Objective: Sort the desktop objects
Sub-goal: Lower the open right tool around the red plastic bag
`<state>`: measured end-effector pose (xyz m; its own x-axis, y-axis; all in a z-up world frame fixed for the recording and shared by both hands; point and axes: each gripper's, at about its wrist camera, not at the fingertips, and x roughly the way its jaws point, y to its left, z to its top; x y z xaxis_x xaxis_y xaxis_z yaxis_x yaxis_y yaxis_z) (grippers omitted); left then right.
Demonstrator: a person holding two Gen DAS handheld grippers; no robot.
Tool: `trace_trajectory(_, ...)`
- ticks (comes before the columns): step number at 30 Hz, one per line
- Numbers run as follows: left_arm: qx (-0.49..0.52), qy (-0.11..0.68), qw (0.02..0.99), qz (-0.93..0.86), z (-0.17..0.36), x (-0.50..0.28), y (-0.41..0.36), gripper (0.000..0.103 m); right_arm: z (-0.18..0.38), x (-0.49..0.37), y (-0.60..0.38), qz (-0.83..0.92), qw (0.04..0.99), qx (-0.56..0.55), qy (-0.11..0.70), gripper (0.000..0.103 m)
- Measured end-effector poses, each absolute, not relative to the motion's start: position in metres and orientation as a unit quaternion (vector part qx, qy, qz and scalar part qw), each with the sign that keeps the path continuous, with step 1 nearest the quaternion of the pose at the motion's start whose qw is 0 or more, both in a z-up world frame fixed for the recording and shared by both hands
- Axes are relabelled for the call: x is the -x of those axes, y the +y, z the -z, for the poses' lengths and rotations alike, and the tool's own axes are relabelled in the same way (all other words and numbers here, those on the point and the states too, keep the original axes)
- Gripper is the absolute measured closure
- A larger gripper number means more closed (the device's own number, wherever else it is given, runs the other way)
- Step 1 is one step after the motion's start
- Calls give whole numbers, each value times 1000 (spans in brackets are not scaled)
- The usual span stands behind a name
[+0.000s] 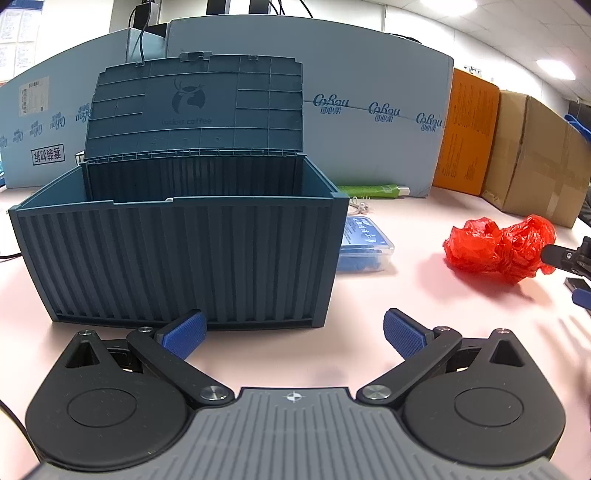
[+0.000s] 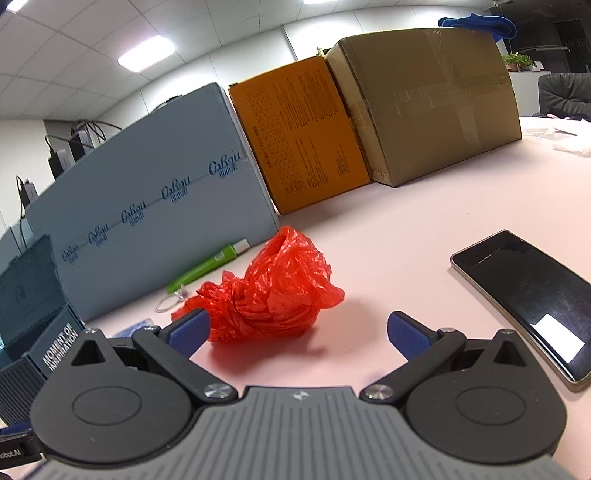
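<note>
1. The left gripper (image 1: pixel 293 334) is held low over the table (image 1: pixel 369 295), jaws spread wide, empty.
2. The right gripper (image 2: pixel 298 332) is likewise agape, levelled at the red bag (image 2: pixel 269 295), seemingly just short of it.
3. The lidded-open container (image 1: pixel 184 254) is seen beyond the left gripper.

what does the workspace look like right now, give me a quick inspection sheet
surface: pale pink table, no spills seen
job's things: teal storage box with lid up; crumpled red plastic bag; clear case of blue bits beside the box; green tube; phone, screen dark; metal ring
clutter: nothing seen
grippers: left gripper open, empty, in front of the box; right gripper open, facing the bag
cables: black cables behind the blue carton
surroundings: blue carton, orange carton, brown carton along the back edge
</note>
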<state>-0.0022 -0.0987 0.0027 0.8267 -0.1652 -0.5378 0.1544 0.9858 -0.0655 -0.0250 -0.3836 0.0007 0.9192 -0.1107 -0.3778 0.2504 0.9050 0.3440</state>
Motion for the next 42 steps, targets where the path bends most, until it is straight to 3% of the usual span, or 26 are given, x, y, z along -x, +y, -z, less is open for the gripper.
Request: trace_trajectory(42, 8, 285, 953, 104, -2, 4, -99, 0, -4, 10, -395, 98, 953, -221, 183, 0)
